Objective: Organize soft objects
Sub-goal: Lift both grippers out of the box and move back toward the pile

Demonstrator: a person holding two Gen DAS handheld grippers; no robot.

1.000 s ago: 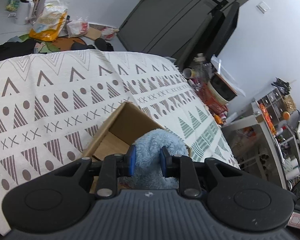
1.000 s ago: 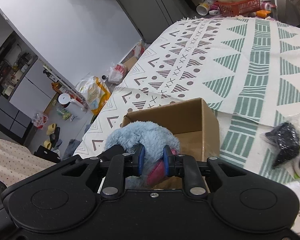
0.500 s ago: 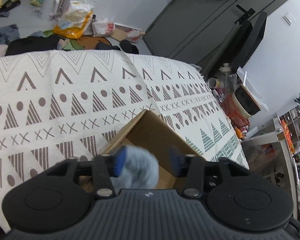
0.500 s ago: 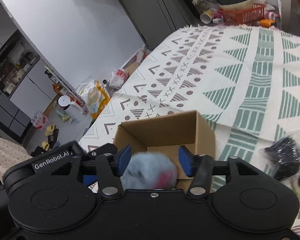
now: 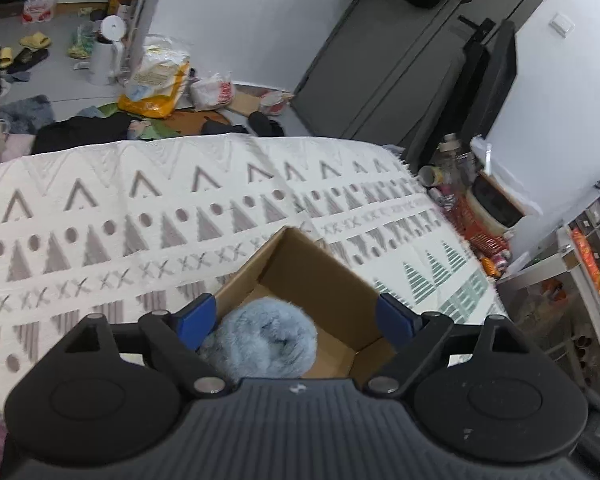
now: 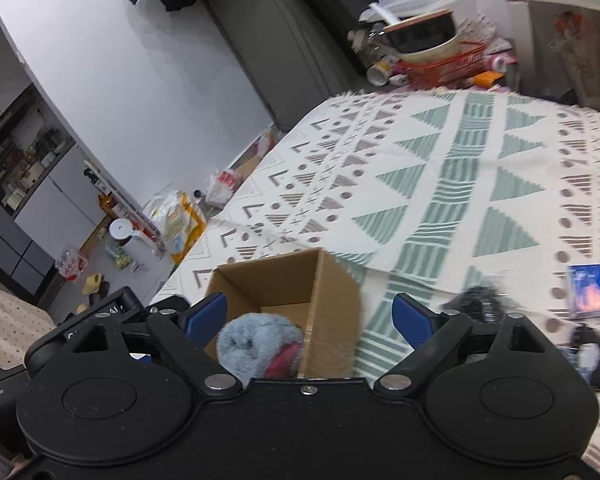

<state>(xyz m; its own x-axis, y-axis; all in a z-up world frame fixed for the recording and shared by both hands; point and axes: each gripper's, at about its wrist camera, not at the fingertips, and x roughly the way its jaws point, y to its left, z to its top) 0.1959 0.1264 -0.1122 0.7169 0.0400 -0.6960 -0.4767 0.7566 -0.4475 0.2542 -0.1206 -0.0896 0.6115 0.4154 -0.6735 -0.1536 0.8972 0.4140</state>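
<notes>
Blue plush toy (image 5: 262, 338) in cardboard box (image 5: 312, 276) — seemingly released, both grippers spread

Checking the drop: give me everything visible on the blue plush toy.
The blue plush toy is fluffy pale-blue fur bunched into a rounded lump, with a pink-red patch in the right wrist view. It sits in the open cardboard box on the patterned cloth. Both tongs, left and right, are open, so neither grips it. Its underside is hidden.
</notes>
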